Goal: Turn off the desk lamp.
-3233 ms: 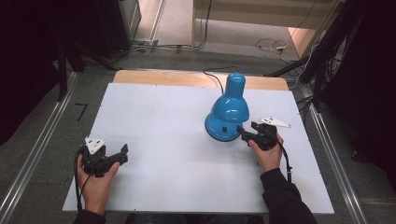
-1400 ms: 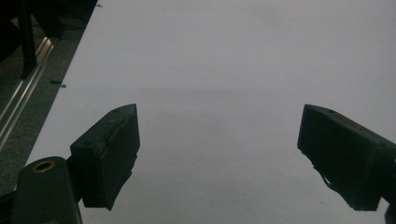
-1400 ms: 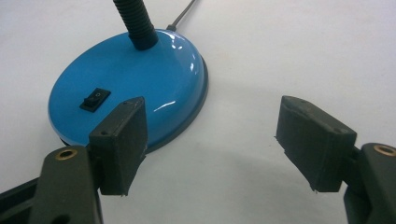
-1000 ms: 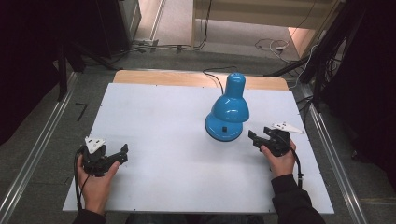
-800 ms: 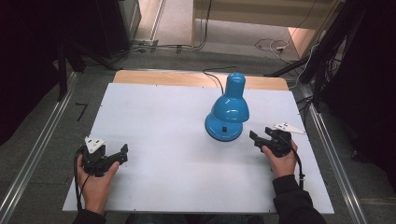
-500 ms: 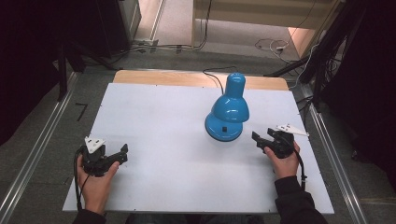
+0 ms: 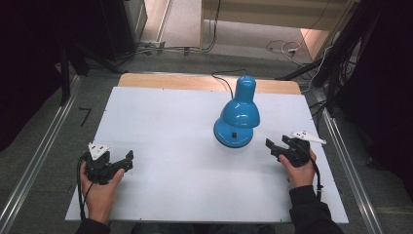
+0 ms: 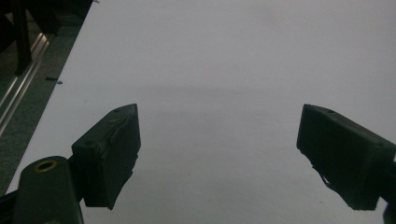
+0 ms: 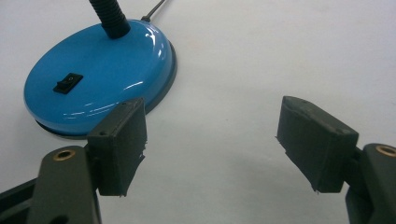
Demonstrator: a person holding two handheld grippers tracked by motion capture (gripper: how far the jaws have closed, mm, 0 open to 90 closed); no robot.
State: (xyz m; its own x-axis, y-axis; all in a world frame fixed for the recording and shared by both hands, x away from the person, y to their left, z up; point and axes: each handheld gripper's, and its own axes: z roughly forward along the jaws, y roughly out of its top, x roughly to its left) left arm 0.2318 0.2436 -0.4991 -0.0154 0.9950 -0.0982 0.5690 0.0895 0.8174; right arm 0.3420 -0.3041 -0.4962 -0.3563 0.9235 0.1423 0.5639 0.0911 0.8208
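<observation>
Looks like nothing's really started yet: the blue desk lamp [image 7: 237,117] sits untouched toward the back right of the table [image 7: 160,126], right tongs [image 7: 282,147] wide open and empty just beside its base, left tongs [image 7: 119,165] open, empty, well away.

**Three Cameras, One Counter**

The high view looked forward and down from above the person's side, taking in the whole white counter [image 7: 185,146] from well back. The left gripper view rode on the left tongs [image 8: 219,154], sat low and close to the counter surface, and faced along its two parted jaws over bare white top. The right gripper view rode on the right tongs [image 9: 212,144] just as near, facing the blue lamp base [image 9: 98,77] just beyond its left jaw. That base [image 7: 234,134] also appeared in the high view, left of the right tongs [image 7: 278,148].
</observation>
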